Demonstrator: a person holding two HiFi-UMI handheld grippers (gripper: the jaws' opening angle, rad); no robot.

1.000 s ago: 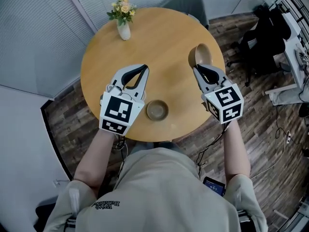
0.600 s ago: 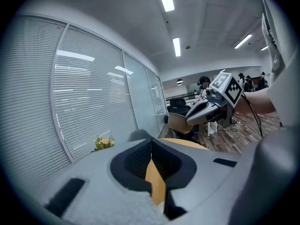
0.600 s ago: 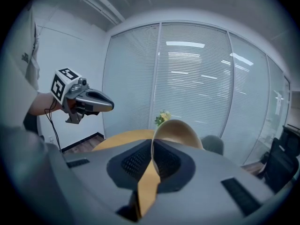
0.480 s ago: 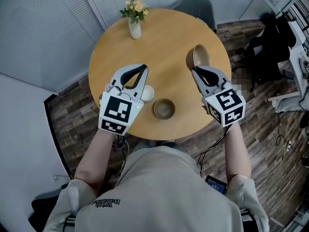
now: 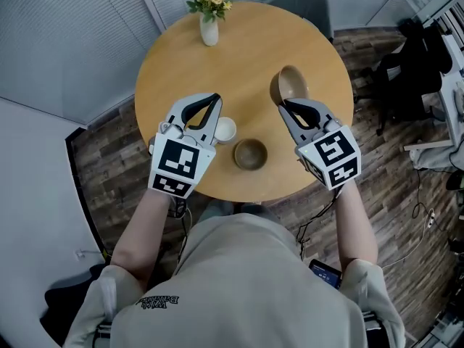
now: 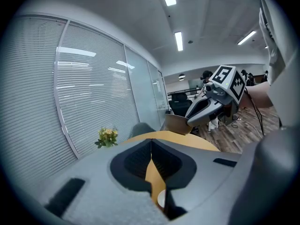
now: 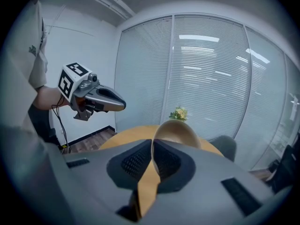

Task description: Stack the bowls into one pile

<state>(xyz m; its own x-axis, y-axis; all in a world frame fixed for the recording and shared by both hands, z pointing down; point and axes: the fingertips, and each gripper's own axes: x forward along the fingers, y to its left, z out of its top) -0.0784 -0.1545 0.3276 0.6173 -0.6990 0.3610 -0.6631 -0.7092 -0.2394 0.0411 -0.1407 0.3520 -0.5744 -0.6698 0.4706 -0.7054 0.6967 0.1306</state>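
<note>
The pale wooden bowl (image 5: 291, 84) has been carried closer to the dark bowl (image 5: 251, 154). Its thin rim is clamped in the right gripper (image 5: 283, 104) and it is tipped on edge. The dark bowl, round and mouth-up, is found left of that claw, nearer the person. Just left of it, a small white bowl (image 5: 225, 130) is flanked by the left gripper (image 5: 214, 98), which is closed on nothing.

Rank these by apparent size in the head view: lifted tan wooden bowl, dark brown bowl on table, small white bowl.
1-2. Tan wooden bowl and dark brown bowl look alike; the tan one is lifted nearer the camera.
3. Small white bowl: smallest.
</note>
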